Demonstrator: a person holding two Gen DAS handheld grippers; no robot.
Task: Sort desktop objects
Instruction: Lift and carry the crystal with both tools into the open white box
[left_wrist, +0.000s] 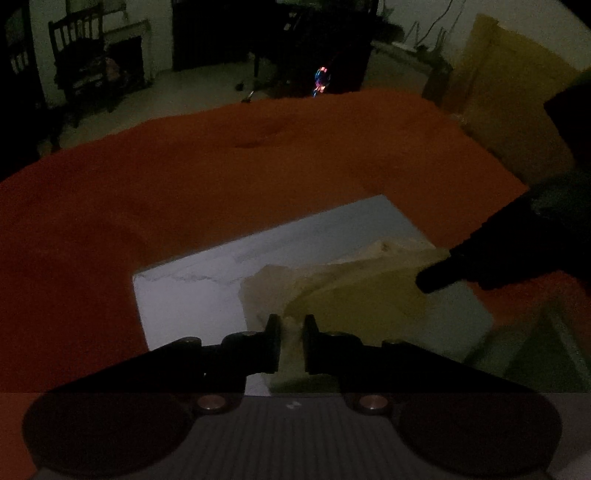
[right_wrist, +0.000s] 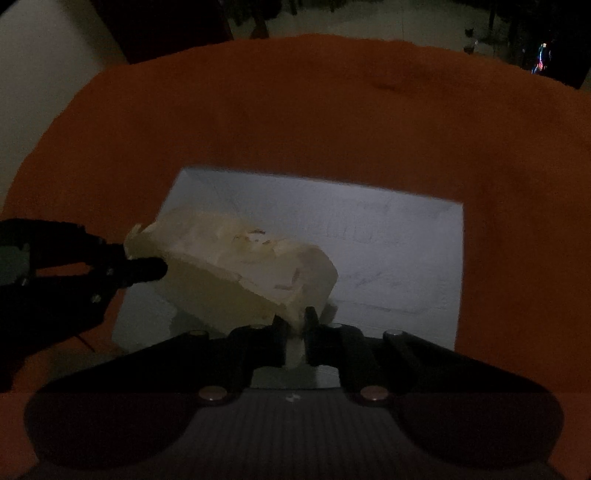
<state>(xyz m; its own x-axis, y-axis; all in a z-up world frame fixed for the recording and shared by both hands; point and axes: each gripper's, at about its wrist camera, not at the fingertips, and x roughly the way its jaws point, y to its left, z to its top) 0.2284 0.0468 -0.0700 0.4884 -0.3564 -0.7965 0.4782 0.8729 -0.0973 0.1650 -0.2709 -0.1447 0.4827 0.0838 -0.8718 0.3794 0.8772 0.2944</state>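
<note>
A pale yellow cloth (left_wrist: 354, 291) (right_wrist: 236, 266) hangs stretched between both grippers, above a white sheet (left_wrist: 192, 291) (right_wrist: 388, 251) that lies on the orange tablecloth (left_wrist: 184, 166) (right_wrist: 295, 110). My left gripper (left_wrist: 291, 332) is shut on one corner of the cloth; it also shows in the right wrist view (right_wrist: 147, 269) at the cloth's left end. My right gripper (right_wrist: 295, 328) is shut on the opposite corner; it shows in the left wrist view (left_wrist: 432, 280) at the cloth's right end.
The room is dim. A yellowish panel (left_wrist: 509, 92) stands at the table's far right. A dark chair (left_wrist: 81, 62) and dark furniture (left_wrist: 314, 37) stand on the floor beyond the table. A dent (right_wrist: 388, 83) marks the tablecloth at the far side.
</note>
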